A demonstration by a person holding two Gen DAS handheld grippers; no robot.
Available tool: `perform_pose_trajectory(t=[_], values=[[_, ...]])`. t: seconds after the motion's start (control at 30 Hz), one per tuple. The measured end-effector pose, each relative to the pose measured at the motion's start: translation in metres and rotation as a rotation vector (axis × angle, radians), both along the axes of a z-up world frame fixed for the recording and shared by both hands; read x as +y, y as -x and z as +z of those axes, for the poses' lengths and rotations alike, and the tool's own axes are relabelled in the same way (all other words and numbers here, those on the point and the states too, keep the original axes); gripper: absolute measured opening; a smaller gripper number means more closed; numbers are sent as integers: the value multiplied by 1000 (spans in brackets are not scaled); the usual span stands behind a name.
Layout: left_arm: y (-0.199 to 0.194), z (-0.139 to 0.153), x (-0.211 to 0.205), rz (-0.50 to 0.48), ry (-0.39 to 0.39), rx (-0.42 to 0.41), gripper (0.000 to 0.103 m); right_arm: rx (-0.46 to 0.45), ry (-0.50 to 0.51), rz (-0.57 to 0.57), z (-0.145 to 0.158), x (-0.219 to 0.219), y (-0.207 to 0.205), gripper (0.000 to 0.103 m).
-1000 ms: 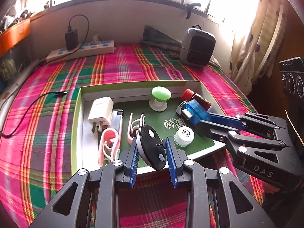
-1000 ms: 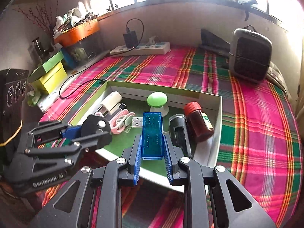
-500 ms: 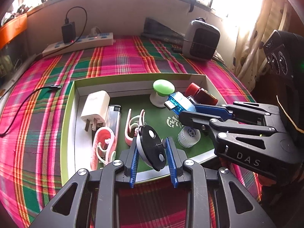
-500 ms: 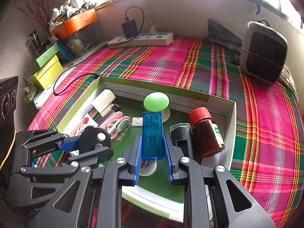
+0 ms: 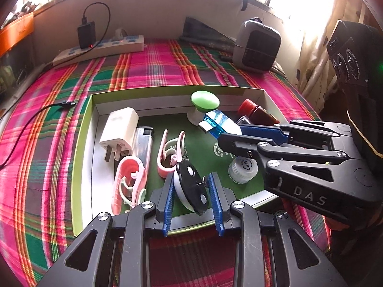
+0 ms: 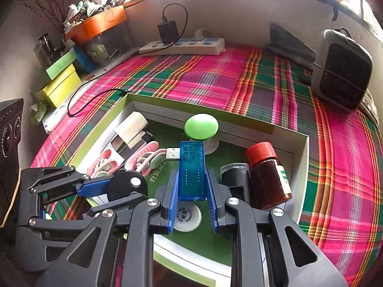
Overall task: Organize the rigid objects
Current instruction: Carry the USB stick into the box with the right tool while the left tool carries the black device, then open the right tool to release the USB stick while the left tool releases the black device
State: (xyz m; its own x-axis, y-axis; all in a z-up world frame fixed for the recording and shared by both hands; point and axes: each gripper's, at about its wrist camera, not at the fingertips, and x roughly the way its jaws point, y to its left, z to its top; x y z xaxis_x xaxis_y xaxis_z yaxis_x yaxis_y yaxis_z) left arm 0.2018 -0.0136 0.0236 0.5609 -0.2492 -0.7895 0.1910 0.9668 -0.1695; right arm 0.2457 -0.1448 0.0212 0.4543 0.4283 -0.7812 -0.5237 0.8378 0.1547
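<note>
Change: the right gripper (image 6: 192,205) has carried the translucent blue plastic USB stick (image 6: 192,171) further in over the green-lined cardboard tray (image 5: 82,131) than a second ago.
Meaning: likely nearing placement.
Left gripper (image 5: 191,198): jaws narrowly closed on a round black-and-white disc gadget (image 5: 190,187), at the tray's near edge.
Right gripper: jaws clamped on the stick's sides.
Stick: metal plug pointing left, above a white bottle cap (image 6: 186,217).

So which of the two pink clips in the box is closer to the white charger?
The left pink clip, lying right below the white charger beside the lighter; the other pink clip sits further right.
</note>
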Motion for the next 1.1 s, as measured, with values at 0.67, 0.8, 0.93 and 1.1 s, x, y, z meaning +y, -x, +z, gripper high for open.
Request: perform_pose_trajectory(t=[0.67, 0.8, 0.93, 1.1], values=[[0, 0, 1, 12, -12, 0, 32, 24, 16, 20, -9, 11, -5, 23], [1, 0, 2, 17, -16, -2, 35, 32, 9, 18, -10, 10, -5, 23], [3, 1, 3, 23, -23, -6, 37, 33, 9, 14, -10, 10, -6, 23], [5, 2, 4, 23, -22, -9, 37, 34, -3, 13, -8, 9, -4, 24]])
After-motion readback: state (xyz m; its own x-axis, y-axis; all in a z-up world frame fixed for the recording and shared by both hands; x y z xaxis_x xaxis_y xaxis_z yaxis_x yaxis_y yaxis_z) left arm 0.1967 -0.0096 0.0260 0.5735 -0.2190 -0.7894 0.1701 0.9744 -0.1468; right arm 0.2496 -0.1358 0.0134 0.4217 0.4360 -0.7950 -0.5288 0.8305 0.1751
